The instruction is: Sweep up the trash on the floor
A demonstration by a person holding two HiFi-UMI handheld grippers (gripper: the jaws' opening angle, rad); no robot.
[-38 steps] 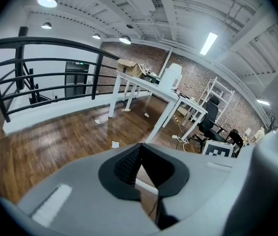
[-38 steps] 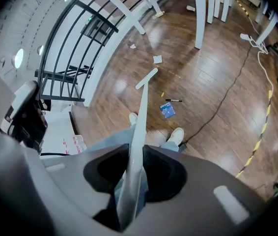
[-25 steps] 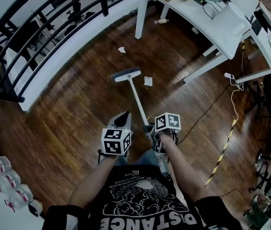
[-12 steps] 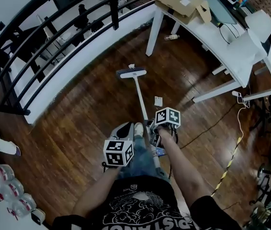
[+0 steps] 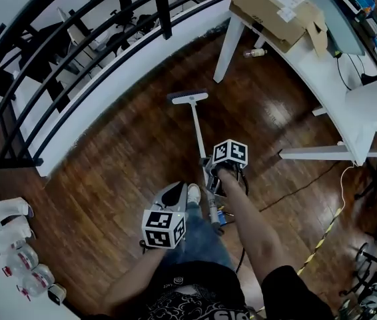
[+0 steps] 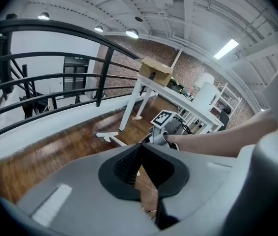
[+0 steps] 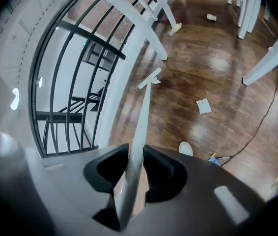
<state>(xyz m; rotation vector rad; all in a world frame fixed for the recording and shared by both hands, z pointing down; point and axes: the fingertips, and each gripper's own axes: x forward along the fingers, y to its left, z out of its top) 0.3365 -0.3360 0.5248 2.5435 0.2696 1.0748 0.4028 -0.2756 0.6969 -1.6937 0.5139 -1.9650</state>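
Note:
A white broom stands on the dark wood floor, its head (image 5: pixel 188 97) near the railing wall and its handle (image 5: pixel 200 142) running back toward me. My right gripper (image 5: pixel 211 179) is shut on the handle (image 7: pixel 138 132), which passes between its pads. Past it, a white paper scrap (image 7: pixel 203 105) lies flat on the floor, with another scrap (image 7: pixel 211 16) and a small bottle (image 7: pixel 175 29) farther off by the desk legs. My left gripper (image 5: pixel 172 193) hangs beside the right one, shut with nothing in it (image 6: pixel 140 149). The broom head (image 6: pixel 107 134) also shows ahead of it.
A white desk (image 5: pixel 322 65) with a cardboard box (image 5: pixel 275 9) curves along the right, one leg (image 5: pixel 227 49) beside the bottle (image 5: pixel 255 53). A black railing (image 5: pixel 75 59) borders the left. A cable (image 5: pixel 295 189) and striped tape (image 5: pixel 322 239) cross the floor. My shoe (image 5: pixel 193 193) is under the grippers.
I have stepped forward and the broom has travelled with me toward the desk leg and railing wall. The paper scrap that lay right of the handle is hidden in the head view.

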